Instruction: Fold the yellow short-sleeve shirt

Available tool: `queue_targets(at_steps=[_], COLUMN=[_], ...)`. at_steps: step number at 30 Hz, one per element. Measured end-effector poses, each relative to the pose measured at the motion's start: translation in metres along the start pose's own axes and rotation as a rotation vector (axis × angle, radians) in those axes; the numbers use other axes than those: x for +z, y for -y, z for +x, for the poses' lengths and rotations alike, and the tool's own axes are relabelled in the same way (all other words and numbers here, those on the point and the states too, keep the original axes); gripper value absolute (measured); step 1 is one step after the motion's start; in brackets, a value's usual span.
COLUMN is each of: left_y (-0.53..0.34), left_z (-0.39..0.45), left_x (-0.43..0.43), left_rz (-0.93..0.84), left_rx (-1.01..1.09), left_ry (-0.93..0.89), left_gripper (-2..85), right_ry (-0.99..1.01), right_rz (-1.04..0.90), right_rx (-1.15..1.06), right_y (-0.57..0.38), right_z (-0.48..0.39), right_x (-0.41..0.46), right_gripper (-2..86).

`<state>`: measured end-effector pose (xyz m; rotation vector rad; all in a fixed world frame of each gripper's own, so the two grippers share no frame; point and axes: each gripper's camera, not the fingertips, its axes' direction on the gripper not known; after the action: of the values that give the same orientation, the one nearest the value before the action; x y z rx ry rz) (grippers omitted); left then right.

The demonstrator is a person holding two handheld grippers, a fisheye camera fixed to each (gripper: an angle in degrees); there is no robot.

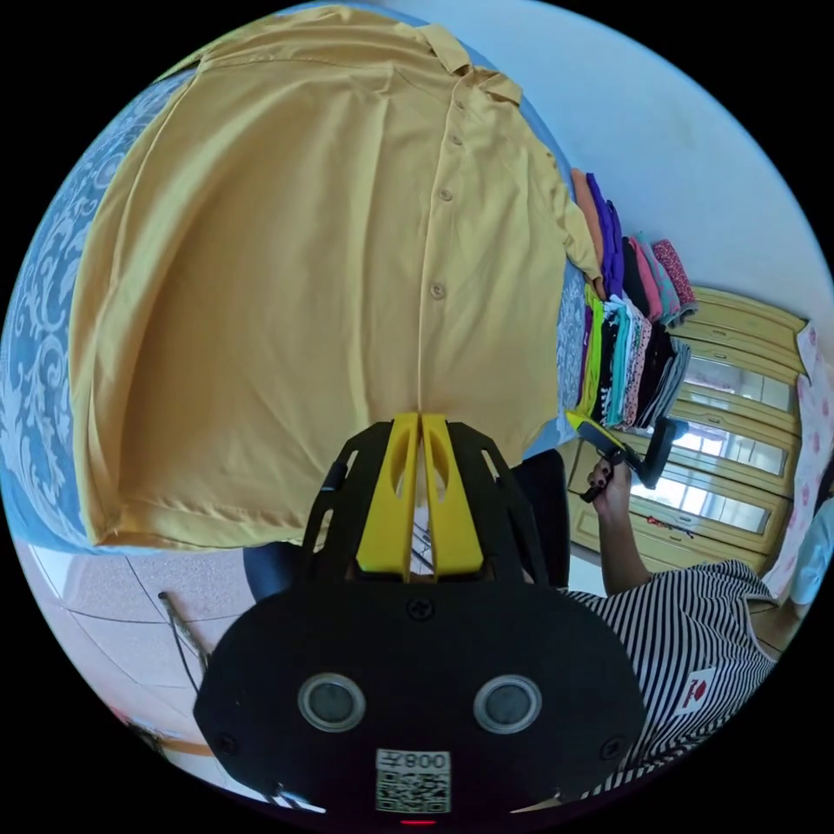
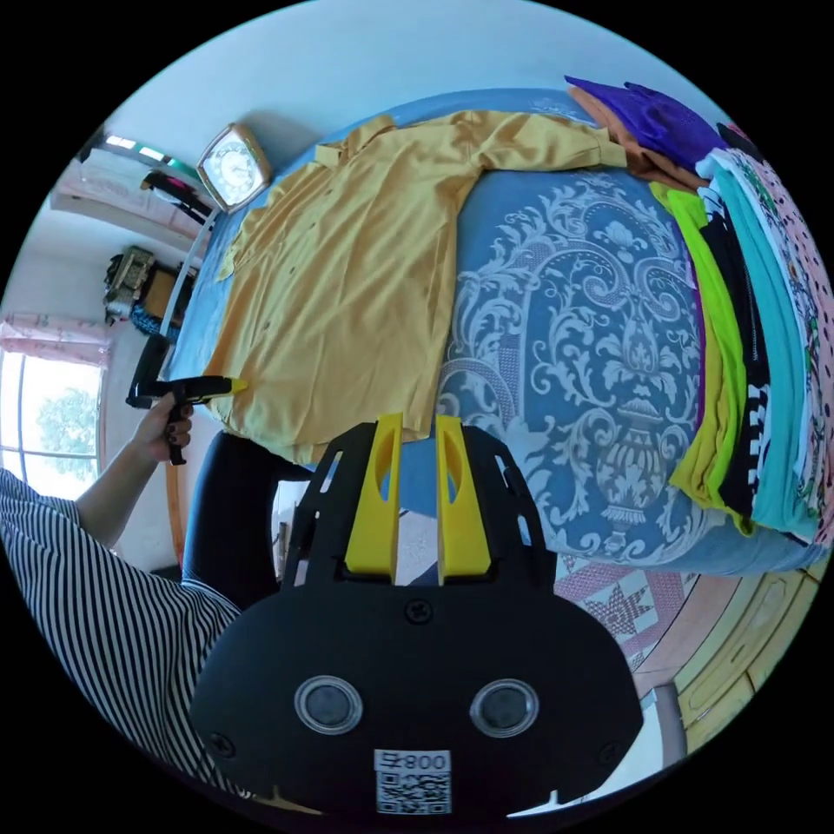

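Left gripper view puts your left gripper [image 1: 420,426] right at the hem of the yellow short-sleeve shirt [image 1: 287,287], its fingers [image 1: 391,495] drawn nearly together at the foot of the button placket [image 1: 439,252]; whether they pinch cloth or merely sit against the hem you cannot tell from here. The shirt lies spread front-up on the bed [image 2: 591,347], collar at the far end from the hem, and the hem hangs a little over the bed's near edge. One sleeve [image 2: 543,139] reaches out from the shirt toward the stack of folded clothes [image 2: 747,330] that lies beside it.

In the right gripper view your right gripper [image 2: 417,426] hovers off the hem's corner with its fingers narrowly parted and nothing between them. The left gripper [image 2: 187,387] also appears there, at the hem's other side.

Judge the shirt as light, soft and limp: it will sag and drape from any single pinch, and the open placket may gape. A sound hold looks to be at the hem corners or the shoulder seams, one gripper to each, so the cloth stays taut between them.
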<state>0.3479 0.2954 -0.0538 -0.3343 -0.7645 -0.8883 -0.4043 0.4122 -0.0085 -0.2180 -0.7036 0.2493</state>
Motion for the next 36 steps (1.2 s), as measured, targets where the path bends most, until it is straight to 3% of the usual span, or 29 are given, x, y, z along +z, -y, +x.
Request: queue_targets(at_steps=[5, 11, 27, 36], left_y=[0.002, 0.005, -0.011, -0.049], left_z=[-0.011, -0.021, -0.039, -0.071], left_x=[0.001, -0.004, -0.035, -0.138], left_rz=[-0.004, -0.012, 0.033, 0.367], left_rx=[-0.009, 0.002, 0.04, -0.139], left_ry=[-0.007, -0.005, -0.079, 0.264], left_gripper=[0.5, 0.5, 3.1, 7.1], right_ry=[0.018, -0.006, 0.043, 0.006], right_rz=[-0.031, -0.095, -0.062, -0.007], right_rx=[0.023, 0.014, 0.101, -0.056], right_y=[0.019, 0.035, 0.076, 0.157], right_z=[0.012, 0.027, 0.077, 0.032], right_x=[0.016, 0.015, -0.003, -0.02], right_gripper=[7.5, 1.3, 0.1, 0.1])
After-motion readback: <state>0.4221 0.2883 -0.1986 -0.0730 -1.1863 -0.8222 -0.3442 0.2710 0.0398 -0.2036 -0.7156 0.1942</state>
